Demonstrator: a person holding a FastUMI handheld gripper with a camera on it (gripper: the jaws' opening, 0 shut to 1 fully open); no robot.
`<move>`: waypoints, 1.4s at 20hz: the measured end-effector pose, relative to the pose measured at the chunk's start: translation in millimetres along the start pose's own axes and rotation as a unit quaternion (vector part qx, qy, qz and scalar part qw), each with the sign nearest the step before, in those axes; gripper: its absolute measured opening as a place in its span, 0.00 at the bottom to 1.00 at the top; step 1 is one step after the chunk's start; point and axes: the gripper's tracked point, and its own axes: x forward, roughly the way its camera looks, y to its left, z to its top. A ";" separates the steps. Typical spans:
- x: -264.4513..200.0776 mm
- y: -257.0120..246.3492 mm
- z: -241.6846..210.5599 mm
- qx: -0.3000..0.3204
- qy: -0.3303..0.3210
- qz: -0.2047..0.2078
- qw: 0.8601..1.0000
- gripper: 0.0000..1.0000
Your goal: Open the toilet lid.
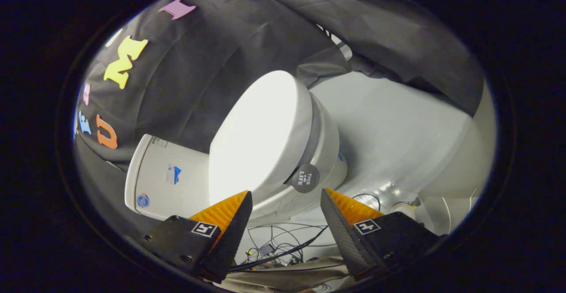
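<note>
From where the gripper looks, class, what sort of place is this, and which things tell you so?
Probably a mock bathroom in a test booth: a white toilet with its lid down and tank behind, a black cloth wall, loose cables on the floor. The open gripper holds nothing.

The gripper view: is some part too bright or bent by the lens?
In the gripper view, the toilet lid is overexposed, a flat white with no texture; the fisheye curves the tank and the glossy floor, which shows soft glare; the open gripper looks sharp, fingers apart just before the lid.
</note>
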 end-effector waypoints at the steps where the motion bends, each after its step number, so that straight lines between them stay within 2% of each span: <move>1: 3.6 -1.5 1.0 0.004 0.001 -0.002 1.000 0.97; 4: 11.0 -9.5 10.2 0.014 -0.009 -0.016 1.000 0.94; 13: 38.1 -19.0 15.4 0.067 0.022 -0.011 0.997 0.78; 17: 46.8 -19.0 14.1 0.091 0.037 0.001 0.995 0.65; 20: 51.4 -28.9 15.2 0.096 0.037 -0.018 0.995 0.49; 21: 52.0 -27.4 17.6 0.105 0.036 -0.012 0.994 0.43; 22: 50.5 -26.6 18.4 0.112 0.035 -0.010 0.993 0.33; 24: 50.4 -27.5 18.6 0.111 0.035 -0.010 0.993 0.26; 28: 51.9 -27.4 19.7 0.116 0.039 -0.011 0.992 0.27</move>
